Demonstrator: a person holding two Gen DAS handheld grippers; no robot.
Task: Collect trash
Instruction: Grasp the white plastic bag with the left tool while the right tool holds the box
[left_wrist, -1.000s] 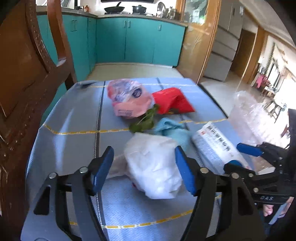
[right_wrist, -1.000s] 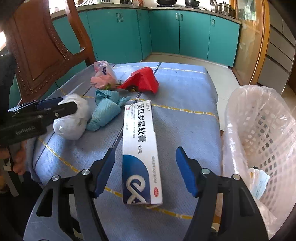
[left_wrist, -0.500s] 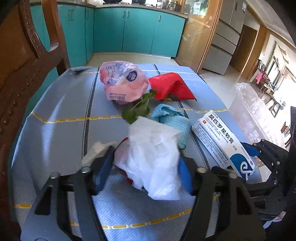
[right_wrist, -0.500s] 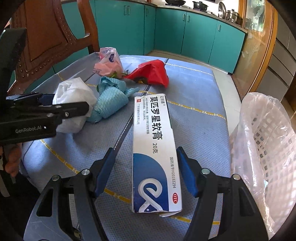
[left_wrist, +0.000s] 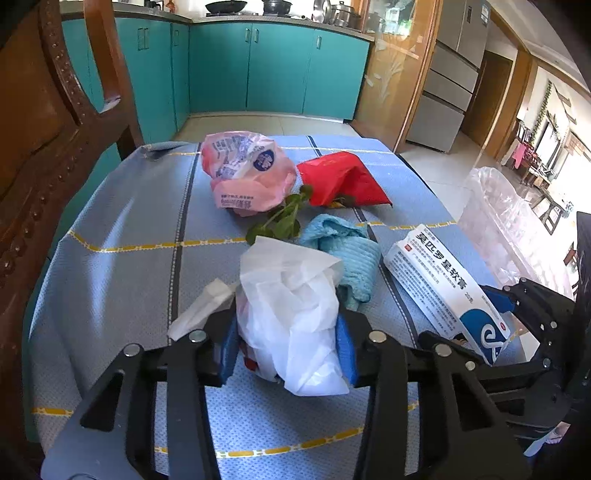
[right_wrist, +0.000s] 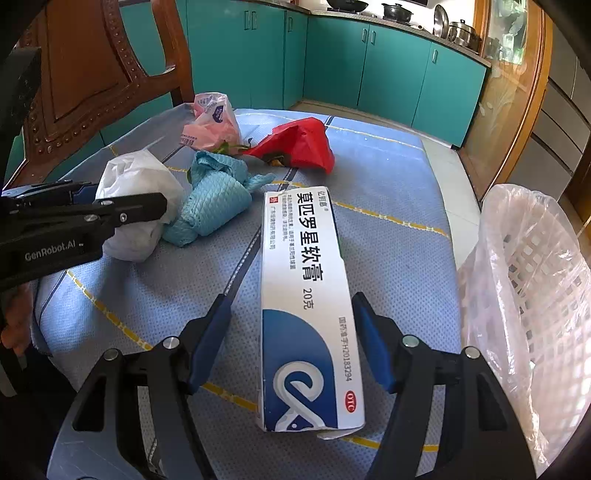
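Left gripper closing, fingers squeezing the white bag on the worktop; right gripper wide open astride the ointment box, untouched. Next, probably lift toward the lined bin

Teal cabinets, wooden chair, tiled floor.

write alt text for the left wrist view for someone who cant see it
The left gripper is closing its blue pads on a crumpled white plastic bag lying on a blue checked tablecloth. Beyond it lie a blue cloth, a green leaf, a pink bag and a red bag, with a white medicine box to the right.
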